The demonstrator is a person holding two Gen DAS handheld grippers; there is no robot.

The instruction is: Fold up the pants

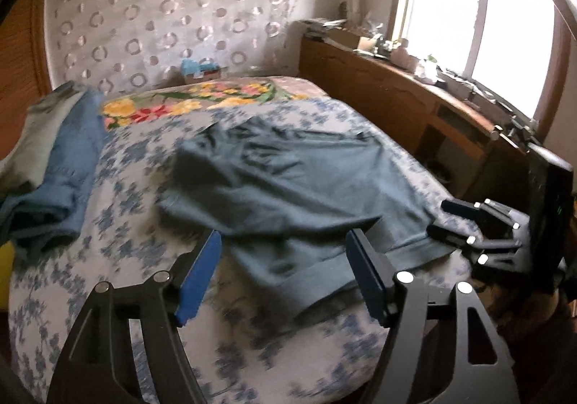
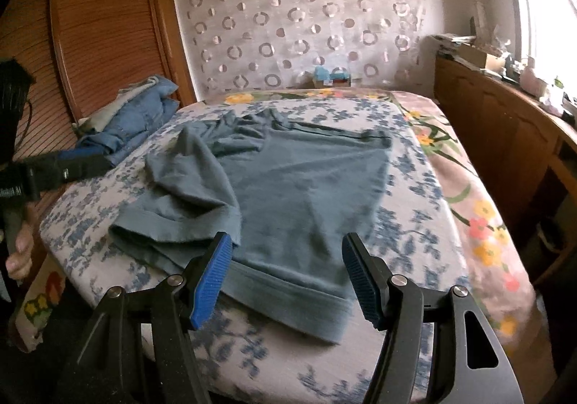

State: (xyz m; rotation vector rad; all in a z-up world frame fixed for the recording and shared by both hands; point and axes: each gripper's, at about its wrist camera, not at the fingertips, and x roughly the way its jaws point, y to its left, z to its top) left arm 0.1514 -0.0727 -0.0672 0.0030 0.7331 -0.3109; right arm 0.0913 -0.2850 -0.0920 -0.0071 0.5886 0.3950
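Grey-blue pants [image 1: 288, 187] lie spread on the bed, partly folded, with one side bunched up; they also show in the right wrist view [image 2: 288, 187]. My left gripper [image 1: 283, 260] is open and empty, just above the pants' near hem. My right gripper [image 2: 286, 267] is open and empty, over the near hem band. In the left wrist view the right gripper [image 1: 465, 223] shows at the right edge of the pants. In the right wrist view the left gripper [image 2: 72, 166] shows at the left, apart from the pants.
The bed [image 2: 414, 223] has a blue-flowered sheet over a floral blanket. A pile of blue and grey clothes [image 1: 54, 159] lies at its left, also in the right wrist view [image 2: 137, 115]. A wooden cabinet [image 1: 396, 97] with clutter stands under the window. A wooden door [image 2: 101, 25] is at left.
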